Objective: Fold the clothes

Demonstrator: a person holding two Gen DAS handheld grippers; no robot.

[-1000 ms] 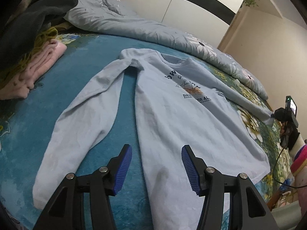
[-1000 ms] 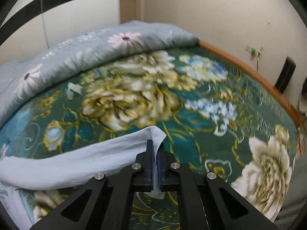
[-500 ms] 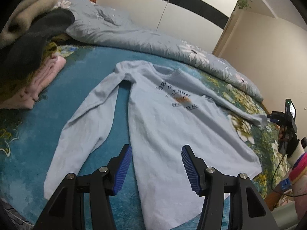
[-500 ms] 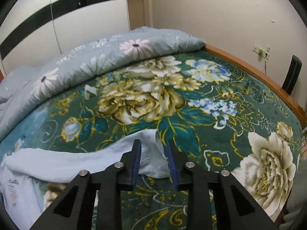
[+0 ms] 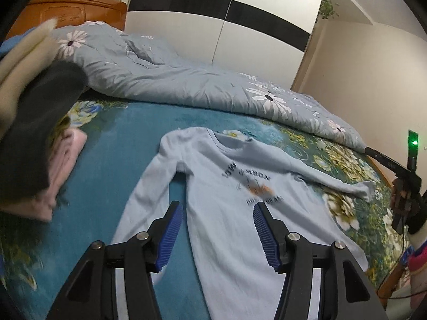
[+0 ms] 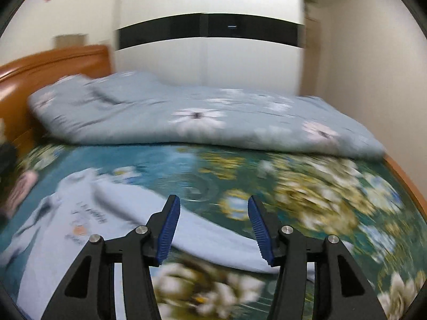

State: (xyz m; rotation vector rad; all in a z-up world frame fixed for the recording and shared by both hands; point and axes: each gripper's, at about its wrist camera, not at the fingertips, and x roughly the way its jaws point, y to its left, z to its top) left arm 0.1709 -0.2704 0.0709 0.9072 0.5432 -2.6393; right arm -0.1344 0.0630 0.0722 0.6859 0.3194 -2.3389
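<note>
A pale blue long-sleeved sweatshirt [image 5: 226, 208] with dark lettering lies flat, front up, on the floral bedspread [image 5: 120, 138], both sleeves spread out. My left gripper [image 5: 217, 236] hovers above its lower body, jaws opening a little, nothing between them. In the right wrist view the sweatshirt [image 6: 88, 213] lies at lower left and its right sleeve [image 6: 213, 237] runs under my right gripper [image 6: 213, 226], whose jaws are opening and hold nothing. The right gripper also shows at the far right of the left wrist view, beyond the sleeve's cuff [image 5: 368, 188].
A stack of folded clothes [image 5: 37, 146], dark over pink, sits at the left. A rumpled grey-blue duvet [image 5: 186, 85] with daisies lies along the far side of the bed. A wooden headboard [image 5: 66, 10] and a white wardrobe [image 5: 226, 32] stand behind.
My right gripper let go of the sleeve cuff, opened, rose and swung left to face the whole bed. My left gripper lifted away from the sweatshirt.
</note>
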